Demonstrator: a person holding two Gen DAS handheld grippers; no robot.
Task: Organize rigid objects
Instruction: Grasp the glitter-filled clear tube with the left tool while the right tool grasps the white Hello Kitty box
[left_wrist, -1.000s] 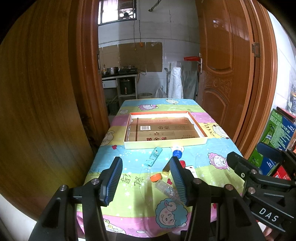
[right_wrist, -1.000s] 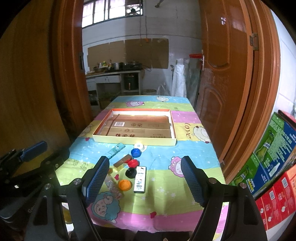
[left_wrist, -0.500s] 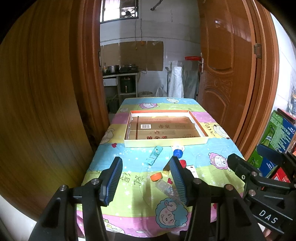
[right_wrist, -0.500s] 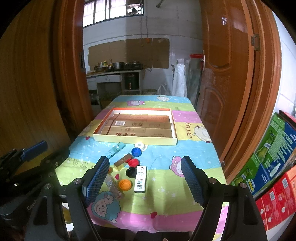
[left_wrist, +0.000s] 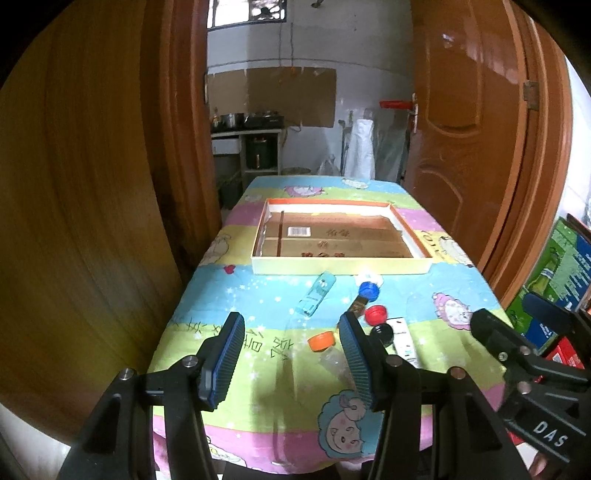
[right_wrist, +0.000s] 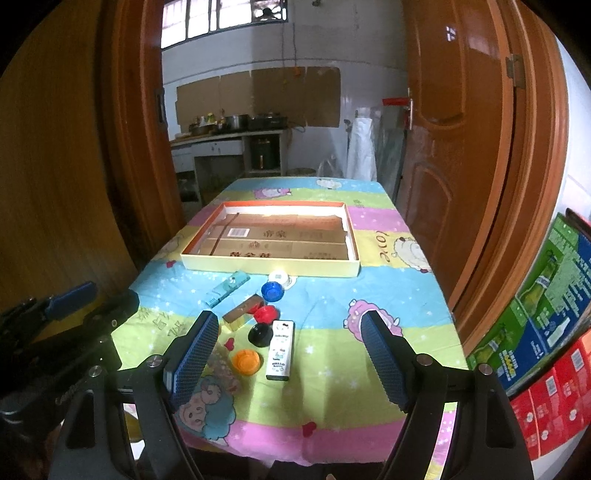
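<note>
The left gripper (left_wrist: 291, 354) is seen with its blue-padded jaws spread wide and nothing held between them, poised above the near end of a table (left_wrist: 424, 291) covered in a cartoon-print cloth. An orange cap (left_wrist: 320, 340) is framed just inside the right jaw, at about 1 o'clock from the gripper's centre, with a clear plastic piece (left_wrist: 334, 363) lying just below it. A teal packet (left_wrist: 316, 292) is set at 12 o'clock, farther up the cloth, and a blue cap (left_wrist: 368, 289) and a red cap (left_wrist: 376, 314) lie at 1 o'clock beyond the right jaw. The right gripper (right_wrist: 291, 362) is likewise held wide open and empty; a white Hello Kitty box (right_wrist: 280, 349) and the orange cap (right_wrist: 245, 362) are seen between its jaws on the cloth, and a black cap (right_wrist: 260, 334) and a brown bar (right_wrist: 243, 312) at 11 o'clock. A shallow cardboard-lined tray (right_wrist: 269, 266) is placed at 12 o'clock, beyond all the small items.
</note>
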